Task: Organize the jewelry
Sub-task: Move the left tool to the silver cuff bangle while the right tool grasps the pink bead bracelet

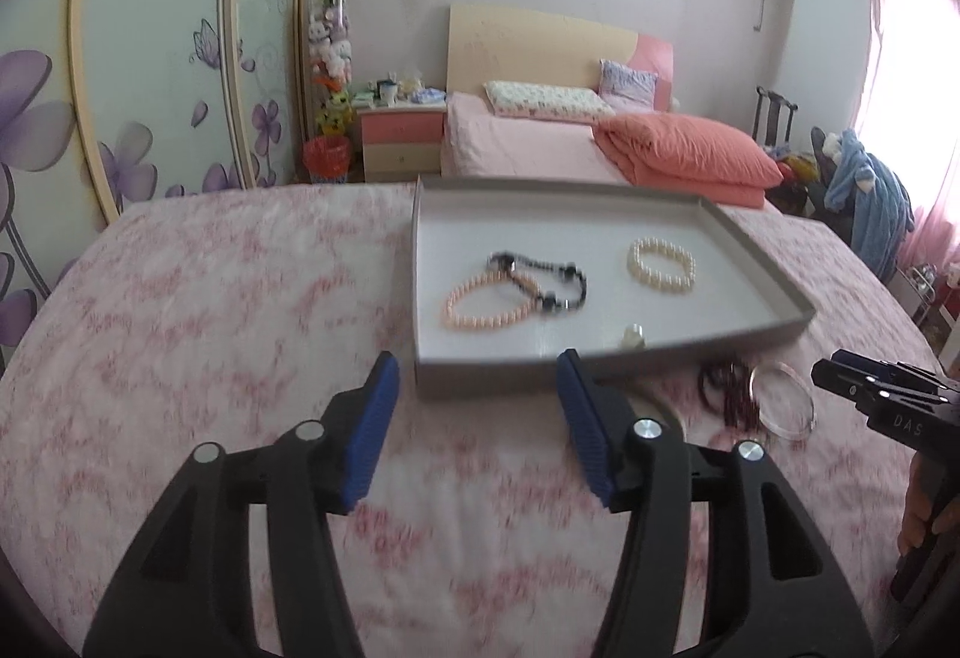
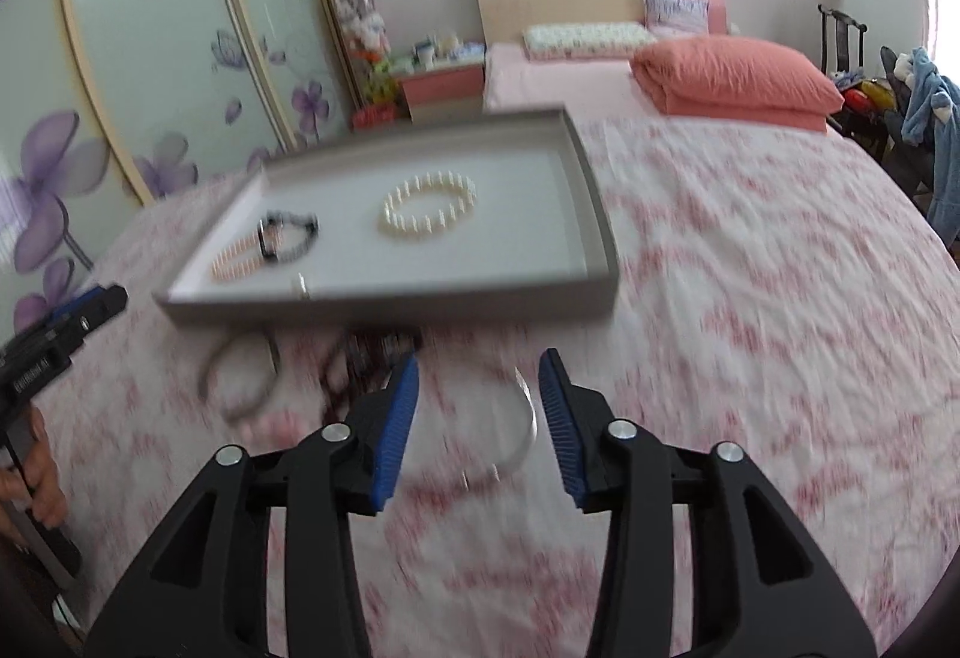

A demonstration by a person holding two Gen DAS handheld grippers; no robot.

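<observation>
A shallow grey tray point(image 1: 774, 262) sits on a surface covered by a pink-and-white floral cloth point(image 1: 210, 298); whether that surface is a bed or a counter cannot be told. Inside the tray lie a pink bead bracelet point(image 1: 480, 301) at the near left, a black bead bracelet point(image 1: 549, 280) overlapping it, a cream pearl bracelet point(image 1: 660, 265) towards the right, and a small ring-like piece point(image 1: 633, 335) by the near wall, too blurred to identify.

Outside the tray, just beyond its near wall, rest a dark red bead bracelet point(image 1: 729, 388) and a thin silver bangle point(image 1: 786, 398) touching it. In the right wrist view a second silver bangle point(image 2: 516, 436) lies closer.

The left claw point(image 1: 477, 427) hovers over the cloth near the tray's near left corner, its blue pads point(image 1: 372, 436) spread with nothing between them. The right claw point(image 2: 478, 421) is spread too, gripping nothing, with the nearer bangle lying on the cloth beneath its gap.
</observation>
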